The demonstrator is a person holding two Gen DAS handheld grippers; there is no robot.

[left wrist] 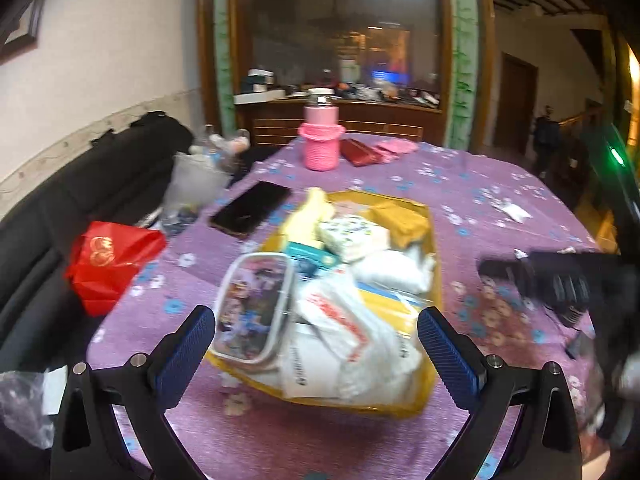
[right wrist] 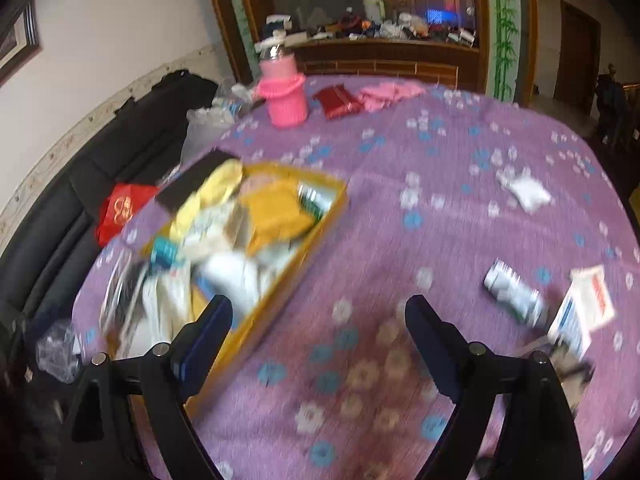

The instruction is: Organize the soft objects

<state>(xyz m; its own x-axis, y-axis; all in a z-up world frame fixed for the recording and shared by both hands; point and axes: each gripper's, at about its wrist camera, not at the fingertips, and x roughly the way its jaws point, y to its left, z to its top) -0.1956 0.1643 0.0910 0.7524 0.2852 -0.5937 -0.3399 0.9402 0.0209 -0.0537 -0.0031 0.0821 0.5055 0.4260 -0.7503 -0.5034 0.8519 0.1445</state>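
A yellow tray (left wrist: 435, 248) on the purple flowered tablecloth (left wrist: 480, 192) is heaped with soft things: a clear picture pouch (left wrist: 252, 300), white plastic bags (left wrist: 344, 332), a tissue pack (left wrist: 354, 236) and a mustard cloth (left wrist: 400, 218). My left gripper (left wrist: 318, 332) hovers open over the tray's near end and holds nothing. My right gripper (right wrist: 320, 316) is open and empty above bare tablecloth, with the tray (right wrist: 320, 232) to its left. To its right lie a small bottle (right wrist: 514, 294), a white-and-red packet (right wrist: 590, 300) and, farther off, a white packet (right wrist: 526, 192).
At the table's far edge stand a pink crocheted bottle holder (left wrist: 320, 142), a red wallet (left wrist: 360, 152) and a pink cloth (left wrist: 396, 146). A dark phone (left wrist: 250, 208) and a red bag (left wrist: 108, 260) lie left of the tray. A black sofa (left wrist: 60, 208) borders the left.
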